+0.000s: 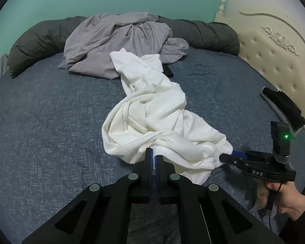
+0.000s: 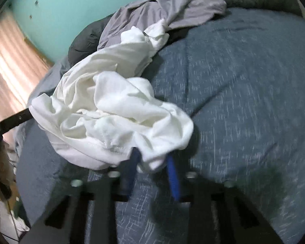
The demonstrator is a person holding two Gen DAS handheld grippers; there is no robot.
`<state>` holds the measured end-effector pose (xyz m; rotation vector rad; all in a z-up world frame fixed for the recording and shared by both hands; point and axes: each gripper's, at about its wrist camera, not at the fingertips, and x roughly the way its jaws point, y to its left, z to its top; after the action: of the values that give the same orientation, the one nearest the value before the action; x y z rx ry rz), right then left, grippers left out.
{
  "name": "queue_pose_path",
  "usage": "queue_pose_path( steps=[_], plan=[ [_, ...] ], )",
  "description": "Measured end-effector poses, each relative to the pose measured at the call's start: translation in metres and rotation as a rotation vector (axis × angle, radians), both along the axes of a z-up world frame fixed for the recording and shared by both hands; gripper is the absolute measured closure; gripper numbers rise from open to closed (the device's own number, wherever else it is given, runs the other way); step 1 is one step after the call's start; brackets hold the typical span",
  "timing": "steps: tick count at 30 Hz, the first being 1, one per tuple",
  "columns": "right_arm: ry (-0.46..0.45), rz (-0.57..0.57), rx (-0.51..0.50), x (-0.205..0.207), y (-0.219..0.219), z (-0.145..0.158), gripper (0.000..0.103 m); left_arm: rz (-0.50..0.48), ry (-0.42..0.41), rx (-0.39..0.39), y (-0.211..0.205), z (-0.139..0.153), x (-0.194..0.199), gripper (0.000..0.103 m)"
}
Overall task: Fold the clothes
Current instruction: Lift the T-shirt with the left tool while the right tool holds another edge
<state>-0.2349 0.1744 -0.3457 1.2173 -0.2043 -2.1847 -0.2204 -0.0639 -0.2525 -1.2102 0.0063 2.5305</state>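
White garment (image 1: 152, 118) bunched mid-bed (image 1: 40, 111), strung from the grey clothes pile (image 1: 120, 42) toward the near edge. Left gripper (image 1: 154, 156) clamped on its ribbed collar. Right gripper (image 2: 152, 162) blurred, cloth between its fingers; grip uncertain.

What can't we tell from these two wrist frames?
- Right gripper: right wrist view is motion-blurred and the white garment drapes over the fingertips, so its grip is unclear; in the left wrist view the cloth covers them too.
- Dark item: mostly under the white garment, left wrist view.
- Garment type: too bunched to tell.
- Black cloth: partly behind the right gripper.
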Motion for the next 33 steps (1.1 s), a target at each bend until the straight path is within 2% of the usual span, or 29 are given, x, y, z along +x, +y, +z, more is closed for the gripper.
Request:
queue_pose_path(
  steps=[6,11,18,28,33],
  plan=[
    [0.080,0.029,-0.006,0.006,0.004,0.061,0.098,0.000,0.040,0.021,-0.004,0.032,0.009,0.101],
    [0.164,0.040,-0.026,0.016,0.015,0.140,0.098,0.021,0.102,0.047,-0.014,0.085,0.025,0.101],
    [0.299,0.037,-0.054,0.042,0.027,0.260,0.099,0.034,0.218,0.053,-0.027,0.179,0.057,0.101],
    [0.480,0.035,-0.070,0.083,0.037,0.412,0.099,0.042,0.403,0.073,-0.032,0.324,0.113,0.101],
    [0.542,0.034,-0.063,0.103,0.041,0.479,0.099,0.030,0.465,0.105,-0.032,0.395,0.139,0.101]
  ],
)
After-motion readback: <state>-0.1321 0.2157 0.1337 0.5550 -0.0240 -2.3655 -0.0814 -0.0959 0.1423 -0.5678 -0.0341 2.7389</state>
